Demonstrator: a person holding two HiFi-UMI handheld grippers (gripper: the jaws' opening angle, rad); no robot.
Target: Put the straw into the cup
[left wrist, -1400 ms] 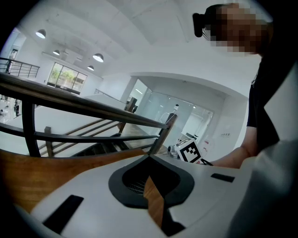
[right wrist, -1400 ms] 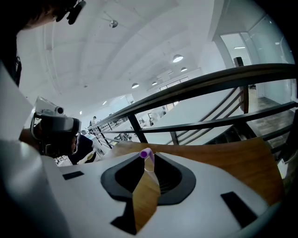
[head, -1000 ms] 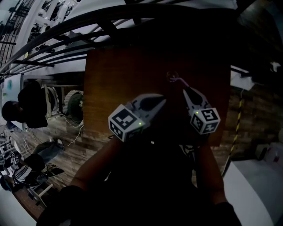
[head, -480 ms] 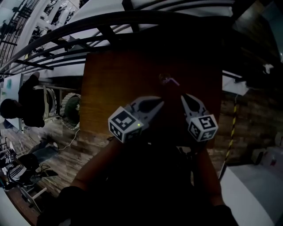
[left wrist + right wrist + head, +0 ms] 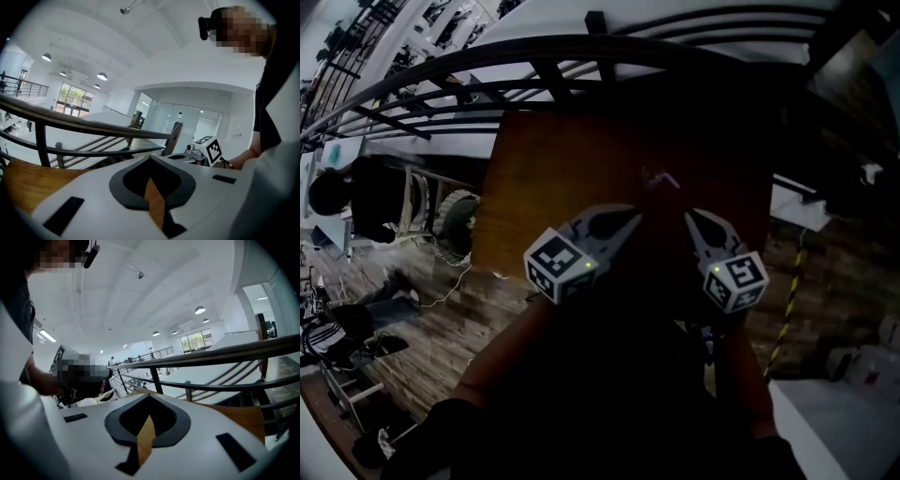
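In the dim head view a small clear cup (image 5: 654, 178) stands far back on the brown table (image 5: 553, 178). A thin pinkish straw (image 5: 668, 178) leans out of it to the right. My left gripper (image 5: 635, 217) hovers near and left of the cup, jaws shut and empty. My right gripper (image 5: 690, 217) hangs near and right of the cup, also shut with nothing in it. Both gripper views tilt upward, so the cup and straw are hidden there; the left gripper (image 5: 150, 158) and right gripper (image 5: 149, 397) show closed tips.
A dark curved railing (image 5: 534, 56) runs just beyond the table's far edge. A person in dark clothes (image 5: 356, 197) stands at the left by a round tyre-like thing (image 5: 455, 225). Wooden floor (image 5: 441, 309) lies below the table's left edge.
My right gripper has drawn back from the cup toward me; its tip was at the straw a second ago. The straw stays at the cup. The left gripper barely moved.
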